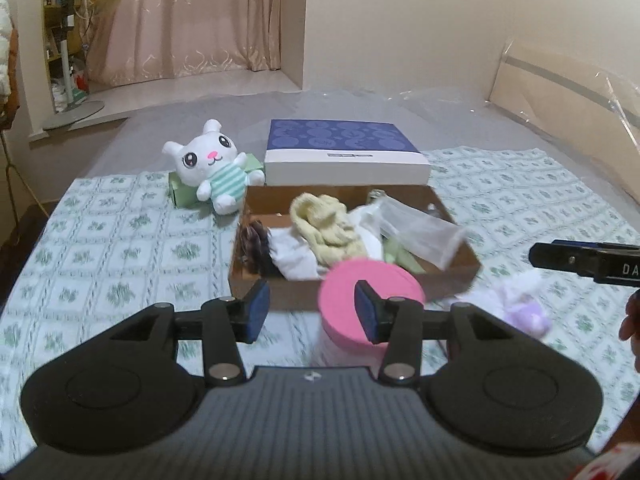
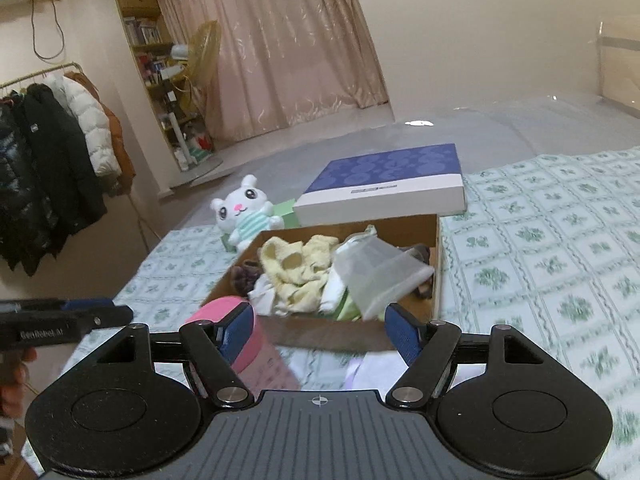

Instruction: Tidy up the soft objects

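An open cardboard box (image 1: 280,294) (image 2: 436,264) sits on the bed and holds yellow socks (image 1: 324,224) (image 2: 296,268), white cloth (image 1: 298,256), a dark furry piece (image 1: 256,246) (image 2: 244,274) and a clear pouch (image 1: 420,232) (image 2: 380,276). A white bunny plush (image 1: 212,166) (image 2: 246,210) lies left of the box. A pink-lidded tub (image 1: 360,292) (image 2: 236,320) stands in front of the box. A white and lilac soft toy (image 1: 520,304) lies at its right. My left gripper (image 1: 312,310) is open, above the bedspread by the tub. My right gripper (image 2: 320,332) is open, before the box.
The blue and white box lid (image 1: 344,152) (image 2: 388,184) lies behind the box. A green pack (image 1: 184,192) sits under the bunny. The green-patterned bedspread (image 1: 120,248) (image 2: 560,260) covers the bed. Coats (image 2: 52,148) hang at the left, with a fan (image 2: 200,64) and shelves near the curtain.
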